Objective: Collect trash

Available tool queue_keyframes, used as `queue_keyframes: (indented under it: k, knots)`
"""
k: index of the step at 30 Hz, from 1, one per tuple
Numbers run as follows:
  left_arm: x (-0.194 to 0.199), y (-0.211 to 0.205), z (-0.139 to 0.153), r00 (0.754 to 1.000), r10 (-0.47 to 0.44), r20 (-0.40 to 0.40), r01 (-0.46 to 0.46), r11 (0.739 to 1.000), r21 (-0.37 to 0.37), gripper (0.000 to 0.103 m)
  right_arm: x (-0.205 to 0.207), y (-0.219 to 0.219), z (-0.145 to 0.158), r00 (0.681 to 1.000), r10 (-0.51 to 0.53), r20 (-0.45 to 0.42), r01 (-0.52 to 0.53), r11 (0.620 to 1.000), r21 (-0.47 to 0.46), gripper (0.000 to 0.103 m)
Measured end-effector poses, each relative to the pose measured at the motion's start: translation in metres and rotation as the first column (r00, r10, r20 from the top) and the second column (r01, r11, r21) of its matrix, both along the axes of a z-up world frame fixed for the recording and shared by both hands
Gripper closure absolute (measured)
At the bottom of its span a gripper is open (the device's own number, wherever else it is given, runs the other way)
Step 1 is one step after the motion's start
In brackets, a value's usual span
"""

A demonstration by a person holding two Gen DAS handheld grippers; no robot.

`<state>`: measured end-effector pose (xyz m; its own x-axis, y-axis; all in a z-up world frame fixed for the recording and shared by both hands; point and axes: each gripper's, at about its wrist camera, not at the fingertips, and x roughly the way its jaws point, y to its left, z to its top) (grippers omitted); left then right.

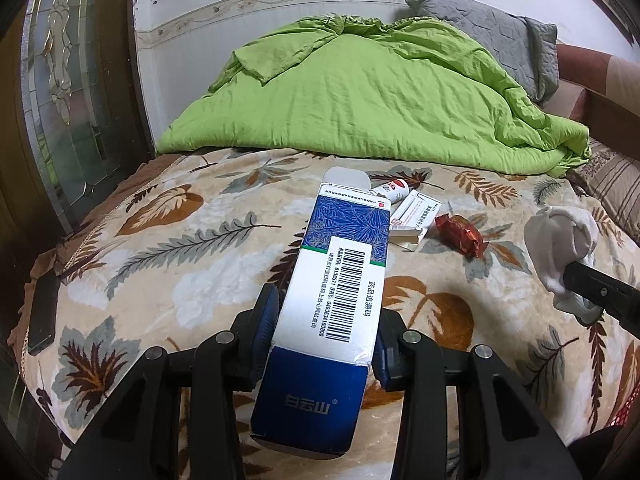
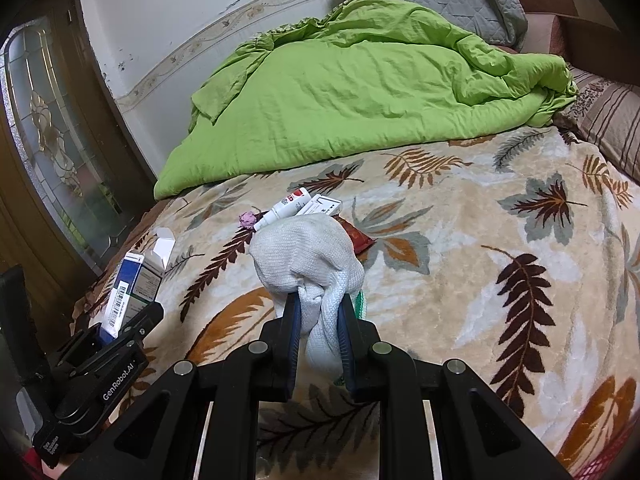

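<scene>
My left gripper [image 1: 326, 320] is shut on a blue and white medicine box [image 1: 340, 264] with its top flap open, held above the leaf-patterned blanket [image 1: 168, 248]; the box also shows in the right wrist view [image 2: 136, 280]. My right gripper [image 2: 320, 308] is shut on a white sock [image 2: 308, 256], also seen in the left wrist view [image 1: 560, 248]. On the blanket lie a small white tube [image 2: 282, 208], a small white box [image 2: 320, 205], a red foil wrapper [image 1: 460, 234] and a crumpled pink scrap [image 2: 247, 219].
A green duvet [image 1: 360, 92] is heaped across the far half of the bed, with a grey pillow [image 1: 492, 36] behind it. A dark phone [image 1: 42, 314] lies at the bed's left edge. A glass-panelled door [image 1: 60, 92] stands at the left.
</scene>
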<state>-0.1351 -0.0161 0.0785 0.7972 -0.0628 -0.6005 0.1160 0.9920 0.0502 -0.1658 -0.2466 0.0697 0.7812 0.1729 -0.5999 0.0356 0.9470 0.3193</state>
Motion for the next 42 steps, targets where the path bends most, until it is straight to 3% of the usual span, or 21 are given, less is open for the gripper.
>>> queue_keyframes:
  k: [42]
  knots:
    - [-0.0008, -0.0072, -0.0018, 1.000, -0.011, 0.001, 0.011, 1.000, 0.015, 0.063, -0.0040, 0.0013, 0.0025, 1.000, 0.025, 0.016, -0.025, 0.999, 0.020, 0.084]
